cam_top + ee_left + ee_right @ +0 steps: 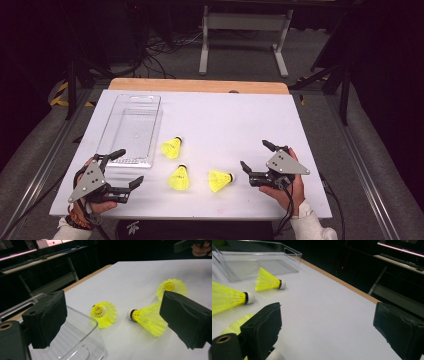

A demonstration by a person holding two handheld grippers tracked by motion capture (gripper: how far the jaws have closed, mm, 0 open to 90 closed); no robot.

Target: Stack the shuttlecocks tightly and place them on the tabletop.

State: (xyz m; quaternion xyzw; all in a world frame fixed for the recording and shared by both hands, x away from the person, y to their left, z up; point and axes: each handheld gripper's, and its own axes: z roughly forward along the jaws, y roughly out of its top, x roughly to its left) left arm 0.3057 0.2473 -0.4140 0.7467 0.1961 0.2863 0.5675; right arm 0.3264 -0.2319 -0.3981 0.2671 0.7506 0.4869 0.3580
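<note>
Three yellow shuttlecocks lie on the white table: one [171,147] beside the clear tray [132,127], one [179,177] nearer the front, one [220,180] on its side with its cork to the right. My left gripper [131,166] rests open at the front left, nothing between its jaws. The right gripper [254,154] is open too, just right of the third shuttlecock. In the left gripper view the gripper [115,307] faces all three shuttlecocks [103,313] [148,318] [171,287]. From the right gripper [327,317], two shuttlecocks [268,280] [227,300] lie ahead left, and a third [235,326] is half hidden behind the left jaw.
The clear tray [262,262] stands with nothing in it at the table's back left; its near corner [82,340] sits just in front of my left jaws. A wooden strip [199,86] runs along the table's far edge. Beyond it are a white stand [245,30] and floor cables.
</note>
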